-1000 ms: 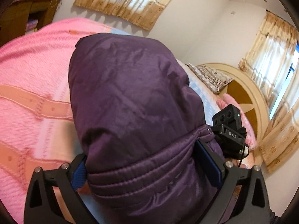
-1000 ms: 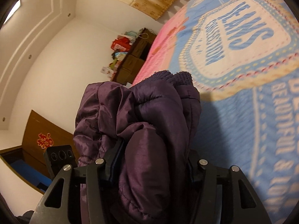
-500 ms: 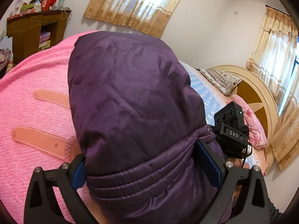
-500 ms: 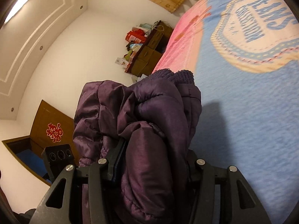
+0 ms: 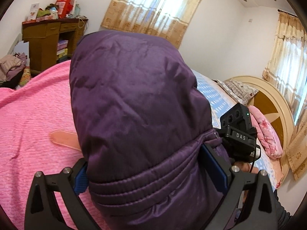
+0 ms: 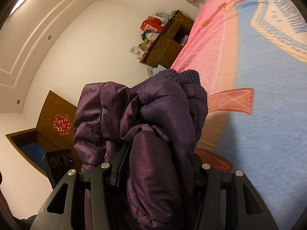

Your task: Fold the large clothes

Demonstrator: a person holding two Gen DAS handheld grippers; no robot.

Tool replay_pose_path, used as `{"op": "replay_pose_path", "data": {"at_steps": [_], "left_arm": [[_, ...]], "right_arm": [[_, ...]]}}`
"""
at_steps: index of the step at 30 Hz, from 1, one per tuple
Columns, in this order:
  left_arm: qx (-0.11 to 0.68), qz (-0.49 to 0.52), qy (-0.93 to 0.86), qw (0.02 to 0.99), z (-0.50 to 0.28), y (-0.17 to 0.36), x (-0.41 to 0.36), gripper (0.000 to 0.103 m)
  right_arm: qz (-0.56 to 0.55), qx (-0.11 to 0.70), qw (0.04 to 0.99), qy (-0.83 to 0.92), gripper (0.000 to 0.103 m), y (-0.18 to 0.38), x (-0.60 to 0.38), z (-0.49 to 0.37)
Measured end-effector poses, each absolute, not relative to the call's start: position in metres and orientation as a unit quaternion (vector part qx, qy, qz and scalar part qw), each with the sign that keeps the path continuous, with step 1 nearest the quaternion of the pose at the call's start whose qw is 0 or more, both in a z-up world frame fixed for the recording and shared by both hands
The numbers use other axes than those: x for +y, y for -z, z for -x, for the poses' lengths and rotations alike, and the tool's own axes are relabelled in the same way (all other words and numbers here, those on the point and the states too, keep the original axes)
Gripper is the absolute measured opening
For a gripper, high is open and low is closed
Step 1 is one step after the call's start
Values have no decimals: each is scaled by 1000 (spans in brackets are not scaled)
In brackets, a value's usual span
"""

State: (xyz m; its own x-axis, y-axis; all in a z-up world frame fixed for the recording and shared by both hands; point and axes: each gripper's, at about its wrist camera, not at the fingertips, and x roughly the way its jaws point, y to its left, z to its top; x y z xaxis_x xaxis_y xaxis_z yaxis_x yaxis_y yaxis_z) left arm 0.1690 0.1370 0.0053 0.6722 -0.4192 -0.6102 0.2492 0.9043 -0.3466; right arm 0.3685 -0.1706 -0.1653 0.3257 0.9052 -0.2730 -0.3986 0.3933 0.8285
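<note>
Midway, holding purple padded jacket (image 5: 138, 103) bunched above bed (image 5: 32, 118), left gripper (image 5: 153, 164) and right gripper (image 6: 155, 164) both clamping it, folding apparently unfinished.

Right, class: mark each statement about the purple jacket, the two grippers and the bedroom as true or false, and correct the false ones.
1. Both grippers clamp the purple padded jacket. True.
2. The left gripper is open, holding nothing. False: its fingers pinch the jacket's hem.
3. The blanket under the jacket is pink. True.
4. The curtains are dark green. False: beige and white.
5. The right gripper grips bunched jacket fabric. True.
</note>
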Motion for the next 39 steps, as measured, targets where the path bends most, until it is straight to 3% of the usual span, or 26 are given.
{"op": "replay_pose_path", "data": {"at_steps": [22, 39], "left_arm": [[353, 157, 99, 917, -174, -9, 232, 102], [429, 215, 102, 871, -235, 50, 278, 103]], "right_arm": [[-279, 430, 704, -491, 49, 155, -13, -412], [-266, 476, 708, -449, 46, 200, 9, -450]]}}
